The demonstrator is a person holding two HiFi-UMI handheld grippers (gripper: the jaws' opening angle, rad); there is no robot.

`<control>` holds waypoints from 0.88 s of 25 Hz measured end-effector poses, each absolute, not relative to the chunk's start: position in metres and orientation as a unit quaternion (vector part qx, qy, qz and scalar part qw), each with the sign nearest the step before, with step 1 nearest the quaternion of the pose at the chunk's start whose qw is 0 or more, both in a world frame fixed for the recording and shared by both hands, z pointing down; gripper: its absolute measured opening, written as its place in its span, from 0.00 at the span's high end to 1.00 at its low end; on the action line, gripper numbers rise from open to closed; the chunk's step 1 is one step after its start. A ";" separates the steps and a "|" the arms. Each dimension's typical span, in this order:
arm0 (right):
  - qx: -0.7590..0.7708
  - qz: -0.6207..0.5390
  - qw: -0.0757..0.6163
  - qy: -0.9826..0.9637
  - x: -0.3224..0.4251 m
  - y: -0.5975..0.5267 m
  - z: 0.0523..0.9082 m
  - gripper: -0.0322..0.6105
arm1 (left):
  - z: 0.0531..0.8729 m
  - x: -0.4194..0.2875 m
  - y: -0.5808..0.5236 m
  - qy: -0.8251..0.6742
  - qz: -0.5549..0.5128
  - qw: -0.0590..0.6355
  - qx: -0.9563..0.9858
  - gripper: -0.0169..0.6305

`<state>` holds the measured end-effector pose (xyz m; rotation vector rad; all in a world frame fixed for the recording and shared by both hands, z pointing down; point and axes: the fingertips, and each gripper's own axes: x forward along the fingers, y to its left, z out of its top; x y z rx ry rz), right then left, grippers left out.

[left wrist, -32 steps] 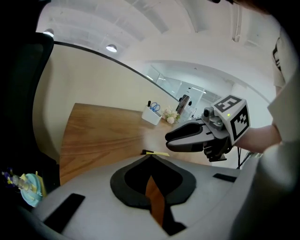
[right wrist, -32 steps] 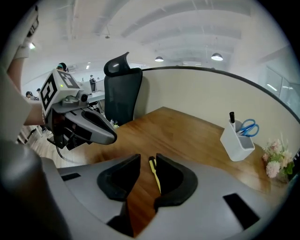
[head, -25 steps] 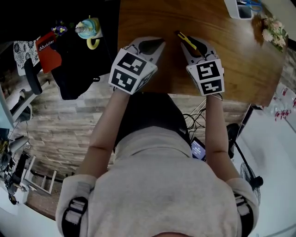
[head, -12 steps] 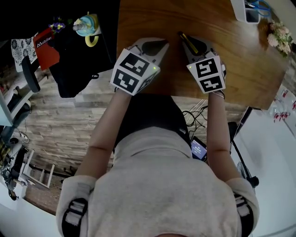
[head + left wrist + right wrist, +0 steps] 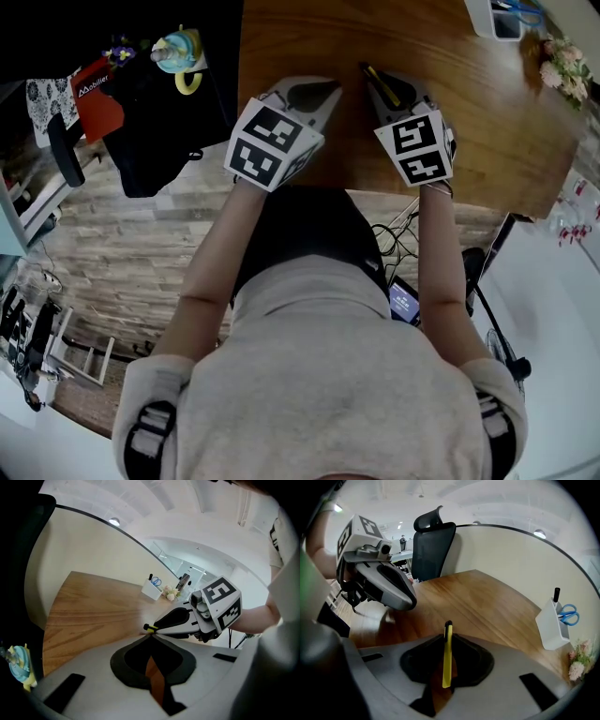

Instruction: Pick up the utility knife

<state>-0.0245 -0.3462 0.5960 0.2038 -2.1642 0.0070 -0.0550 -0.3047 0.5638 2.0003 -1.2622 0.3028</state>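
Note:
The utility knife (image 5: 447,663) is slim, yellow and black. It stands on edge between the jaws of my right gripper (image 5: 448,632), which are closing, with the pads against its sides. In the head view the knife (image 5: 382,82) pokes out past the right gripper (image 5: 373,77) over the wooden table (image 5: 469,122). My left gripper (image 5: 324,91) hovers just to the left, shut with nothing in it. The left gripper view shows its own tips (image 5: 151,636) meeting, and beyond them the right gripper (image 5: 157,628) with the knife's yellow tip (image 5: 150,628) at its nose.
A white holder with scissors and a pen (image 5: 556,623) stands at the table's far right corner (image 5: 498,19), with a small bunch of flowers (image 5: 562,66) beside it. A black office chair (image 5: 433,545) is at the table's far side. The table's near edge runs just under both grippers.
The right gripper's jaws have drawn in on the knife. Both hands have stayed about where they were.

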 end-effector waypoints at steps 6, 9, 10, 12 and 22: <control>0.138 -0.008 0.412 -0.900 -0.028 -0.352 0.558 0.84 | 0.545 -0.058 -0.306 -0.495 0.129 0.344 0.787 0.95; 0.161 -0.009 0.381 -0.911 -0.028 -0.354 0.532 0.84 | 0.530 -0.056 -0.308 -0.490 0.140 0.322 0.798 0.95; 0.169 -0.010 0.370 -0.913 -0.027 -0.356 0.524 0.84 | 0.524 -0.056 -0.308 -0.488 0.145 0.314 0.802 0.95; 0.188 -0.009 0.349 -0.918 -0.025 -0.359 0.505 0.84 | 0.512 -0.055 -0.310 -0.487 0.146 0.302 0.806 0.95; 0.262 -0.029 0.243 -0.934 -0.007 -0.368 0.410 0.84 | 0.441 -0.047 -0.327 -0.495 0.112 0.240 0.827 0.95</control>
